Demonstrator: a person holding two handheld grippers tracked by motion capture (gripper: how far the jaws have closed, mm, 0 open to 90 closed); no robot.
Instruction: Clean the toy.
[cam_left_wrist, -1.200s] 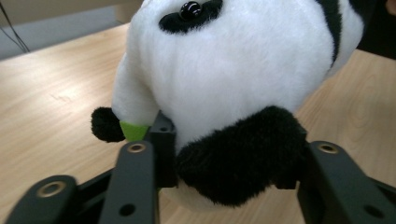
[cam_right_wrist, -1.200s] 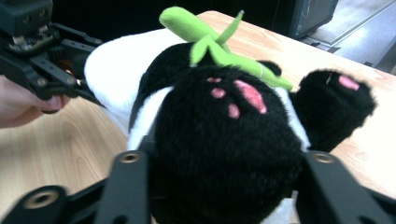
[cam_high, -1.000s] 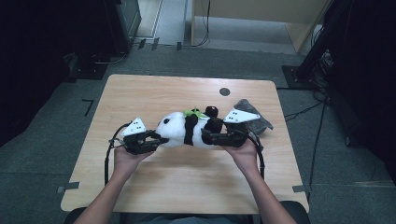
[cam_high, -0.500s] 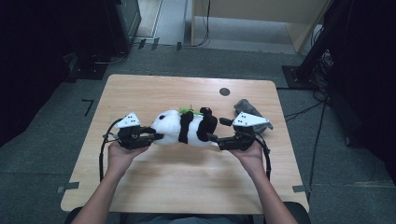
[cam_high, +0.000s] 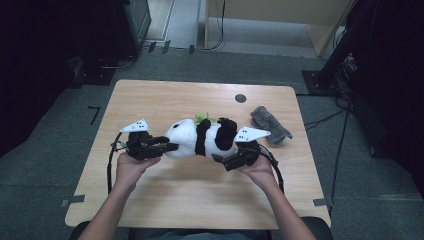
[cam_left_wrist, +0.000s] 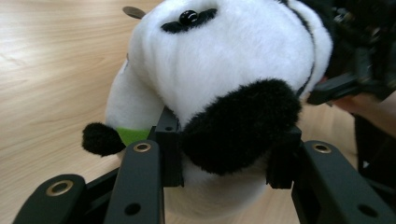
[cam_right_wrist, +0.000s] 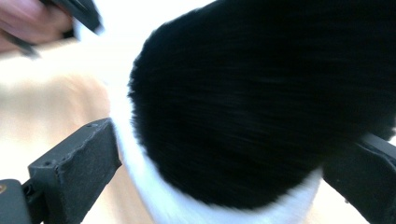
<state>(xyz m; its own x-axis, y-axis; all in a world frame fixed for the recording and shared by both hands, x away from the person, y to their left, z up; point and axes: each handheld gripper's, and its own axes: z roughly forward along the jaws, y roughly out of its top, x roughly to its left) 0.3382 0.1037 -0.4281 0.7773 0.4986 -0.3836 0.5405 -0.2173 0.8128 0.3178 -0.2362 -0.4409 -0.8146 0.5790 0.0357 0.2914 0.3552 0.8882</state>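
A black and white panda plush (cam_high: 200, 137) lies sideways over the middle of the wooden table (cam_high: 200, 200), stretched between my two grippers. My left gripper (cam_high: 170, 146) is at its head end. In the left gripper view its pads (cam_left_wrist: 168, 144) pinch a black fuzzy ear (cam_left_wrist: 240, 128), so the left gripper (cam_left_wrist: 226, 154) is shut on the panda. My right gripper (cam_high: 220, 159) is at the rear end. Its jaws have just been opening and stand wide on either side of a black furry limb (cam_right_wrist: 261, 107), with the pads (cam_right_wrist: 74, 163) off the fur.
A crumpled grey cloth (cam_high: 270, 125) lies at the table's right edge, behind my right hand. A small dark round spot (cam_high: 240, 98) marks the far side of the table. A bit of green (cam_high: 201, 118) pokes out behind the panda. Dark floor and cables surround the table.
My right gripper has dropped toward the near edge and its jaws have spread apart, letting go of the panda's rear. The left gripper kept its hold and hardly moved.
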